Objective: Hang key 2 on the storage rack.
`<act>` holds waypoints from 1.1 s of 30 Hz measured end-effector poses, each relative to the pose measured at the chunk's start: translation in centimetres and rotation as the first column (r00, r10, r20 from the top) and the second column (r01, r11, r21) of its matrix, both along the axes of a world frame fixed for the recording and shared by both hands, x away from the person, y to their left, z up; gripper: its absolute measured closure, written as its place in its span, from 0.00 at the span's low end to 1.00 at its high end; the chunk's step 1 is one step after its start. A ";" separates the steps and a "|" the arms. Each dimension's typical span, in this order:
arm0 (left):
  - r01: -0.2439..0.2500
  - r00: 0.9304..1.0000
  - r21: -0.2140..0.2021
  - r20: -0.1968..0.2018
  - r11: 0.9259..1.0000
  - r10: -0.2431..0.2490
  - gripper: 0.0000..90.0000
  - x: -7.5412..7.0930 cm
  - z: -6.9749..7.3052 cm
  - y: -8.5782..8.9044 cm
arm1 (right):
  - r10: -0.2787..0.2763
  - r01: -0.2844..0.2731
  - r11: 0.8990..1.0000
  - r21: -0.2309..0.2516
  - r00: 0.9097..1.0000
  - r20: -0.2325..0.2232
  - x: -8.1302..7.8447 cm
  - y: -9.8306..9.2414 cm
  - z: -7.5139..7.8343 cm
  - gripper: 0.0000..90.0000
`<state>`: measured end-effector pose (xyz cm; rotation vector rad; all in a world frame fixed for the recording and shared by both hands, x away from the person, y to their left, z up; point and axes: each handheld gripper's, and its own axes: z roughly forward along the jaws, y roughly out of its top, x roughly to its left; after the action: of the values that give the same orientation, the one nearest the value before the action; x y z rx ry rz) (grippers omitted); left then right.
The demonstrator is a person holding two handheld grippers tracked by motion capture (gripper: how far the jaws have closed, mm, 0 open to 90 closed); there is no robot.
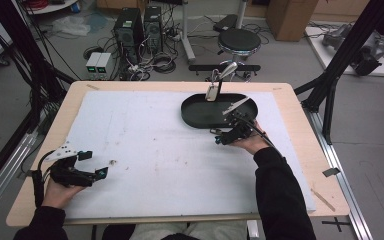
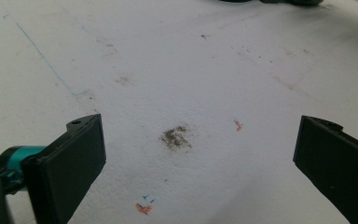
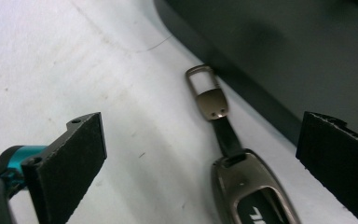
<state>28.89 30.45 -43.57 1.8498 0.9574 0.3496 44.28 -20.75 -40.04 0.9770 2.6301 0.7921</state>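
High view first: we see a wooden table [image 1: 290, 107] covered by a white foam sheet [image 1: 155, 150], and on the far right part of that sheet sits a black oval tray [image 1: 200, 116], which we take as our landmark. A person's two hands come in from the near edge, each holding a gripper.

We find the right gripper [image 1: 228, 129] just at the tray's near rim, its grey plate reaching over the tray. In the right gripper view its jaws stand wide apart with nothing between the pads. Between and ahead of them lies a metallic grey key fob [image 3: 254, 193] on a short black strap with a rectangular metal loop [image 3: 202, 79]; the loop end touches or nearly touches the tray's outer wall [image 3: 261, 100], and the fob body lies on the foam just beside the tray.

Far from the tray, toward the near left corner of the table, we see the left gripper [image 1: 92, 164]. Its jaws are also spread apart and empty, low over the foam. In the left gripper view we see only stained foam ahead: a dark smudge [image 2: 176, 137] and small orange flecks [image 2: 143, 208].

Beyond the tray, off the table, stand a black round stool [image 1: 238, 41] and two black computer towers [image 1: 139, 27] on the floor.
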 end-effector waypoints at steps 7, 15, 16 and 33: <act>0.001 1.000 0.001 0.000 1.000 -0.001 0.03 0.0 0.0 0.0 | 0.018 -0.019 0.999 -0.030 0.999 -0.040 0.4 0.5 -1.1 0.01; -0.002 1.000 0.001 -0.001 1.000 0.002 0.03 0.0 0.0 0.0 | 0.040 -0.043 0.998 -0.040 0.996 -0.075 0.9 0.5 -2.0 0.05; 0.000 1.000 0.001 0.000 1.000 0.000 0.03 0.0 0.0 0.0 | 0.042 -0.045 0.998 -0.041 0.996 -0.075 1.0 0.5 -2.1 0.05; 0.000 1.000 0.008 -0.003 1.000 0.000 0.03 0.0 -0.1 -0.1 | 0.002 -0.005 1.000 -0.029 0.996 -0.092 2.2 -0.6 -2.7 0.38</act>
<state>28.93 30.37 -43.63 1.8579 0.9595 0.3514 46.45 -21.34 -42.73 1.0246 2.7134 0.7241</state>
